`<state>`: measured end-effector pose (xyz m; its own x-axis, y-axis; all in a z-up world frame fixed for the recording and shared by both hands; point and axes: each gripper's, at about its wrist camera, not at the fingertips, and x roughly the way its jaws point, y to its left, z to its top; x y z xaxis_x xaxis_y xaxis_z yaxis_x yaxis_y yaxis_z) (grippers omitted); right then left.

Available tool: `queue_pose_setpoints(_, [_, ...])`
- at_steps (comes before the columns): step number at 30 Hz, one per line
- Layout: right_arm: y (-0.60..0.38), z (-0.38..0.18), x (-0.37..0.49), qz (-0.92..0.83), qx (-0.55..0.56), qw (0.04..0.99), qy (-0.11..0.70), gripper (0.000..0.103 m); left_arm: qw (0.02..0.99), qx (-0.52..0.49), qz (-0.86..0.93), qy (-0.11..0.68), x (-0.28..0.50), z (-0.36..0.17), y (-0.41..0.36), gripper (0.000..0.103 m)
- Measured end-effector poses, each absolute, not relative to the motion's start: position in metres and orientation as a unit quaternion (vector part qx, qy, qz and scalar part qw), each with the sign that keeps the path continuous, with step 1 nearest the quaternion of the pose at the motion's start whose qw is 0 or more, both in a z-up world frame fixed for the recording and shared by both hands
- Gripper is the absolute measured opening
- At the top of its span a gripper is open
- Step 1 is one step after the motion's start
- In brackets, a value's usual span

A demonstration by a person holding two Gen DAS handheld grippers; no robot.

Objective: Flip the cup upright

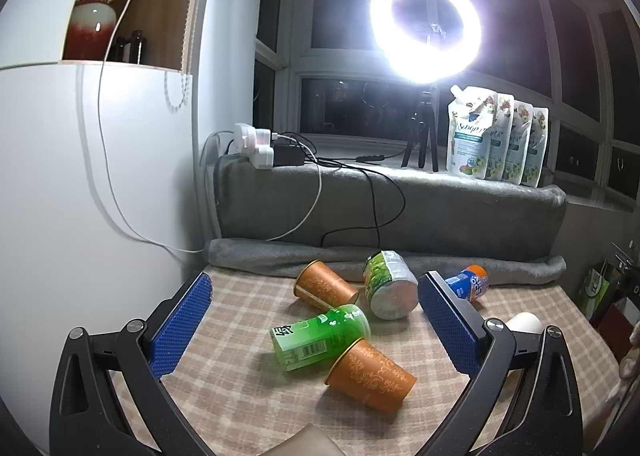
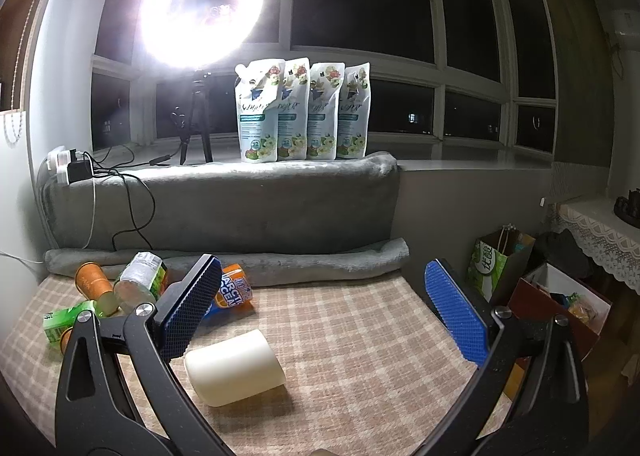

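Observation:
A cream cup (image 2: pixel 234 368) lies on its side on the checked tablecloth (image 2: pixel 360 336), just ahead of my right gripper (image 2: pixel 324 308), which is open and empty above it. In the left wrist view only its end shows (image 1: pixel 524 323) behind the right finger. An orange paper cup (image 1: pixel 372 374) lies on its side near the front, and a second orange cup (image 1: pixel 324 287) lies further back. My left gripper (image 1: pixel 314 316) is open and empty, held above these cups.
A green bottle (image 1: pixel 316 338), a green-labelled jar (image 1: pixel 388 288) and a blue-orange bottle (image 1: pixel 468 282) lie among the cups. A grey blanket-covered ledge (image 1: pixel 400 207) carries chargers, cables, a ring light (image 1: pixel 426 25) and refill pouches (image 2: pixel 304 111). Bags and a box (image 2: pixel 560 304) stand right of the table.

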<state>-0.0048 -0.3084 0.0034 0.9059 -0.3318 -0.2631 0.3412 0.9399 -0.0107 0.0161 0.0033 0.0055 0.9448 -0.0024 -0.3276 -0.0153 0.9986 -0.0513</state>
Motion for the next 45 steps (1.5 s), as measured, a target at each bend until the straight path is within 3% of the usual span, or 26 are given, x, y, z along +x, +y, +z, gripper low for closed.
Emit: queue_pose_setpoints(45, [-0.3069, 0.0039, -0.0020, -0.172, 0.019, 0.976, 0.136, 0.103, 0.985, -0.028, 0.002, 0.171, 0.0171, -0.0018, 0.0027, 0.102])
